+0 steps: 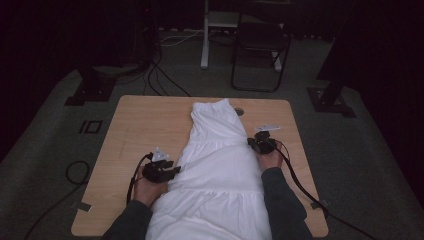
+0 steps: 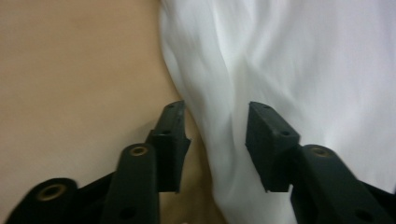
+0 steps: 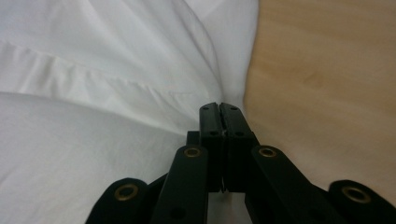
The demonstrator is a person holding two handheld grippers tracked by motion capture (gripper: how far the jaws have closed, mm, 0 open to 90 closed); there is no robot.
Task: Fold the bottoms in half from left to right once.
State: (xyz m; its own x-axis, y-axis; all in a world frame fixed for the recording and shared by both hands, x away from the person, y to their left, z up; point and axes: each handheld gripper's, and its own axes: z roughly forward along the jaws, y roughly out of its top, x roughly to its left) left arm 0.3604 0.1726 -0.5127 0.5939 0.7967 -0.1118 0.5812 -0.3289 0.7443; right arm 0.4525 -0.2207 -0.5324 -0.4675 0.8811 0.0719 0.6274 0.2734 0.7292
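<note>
White tiered cotton dress (image 1: 215,170) lies flat, lengthwise down the middle of the light wooden counter (image 1: 145,125), hem toward the person. Right gripper (image 3: 219,108) at the dress's right edge, jaws pressed together, fabric edge pinched at their tips. Left gripper (image 2: 215,140) at the left edge, jaws apart, a fold of cloth between them, unpressed.

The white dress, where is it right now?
In the high view, the white dress lies lengthwise down the middle of the wooden table, between the left gripper and the right gripper.
</note>
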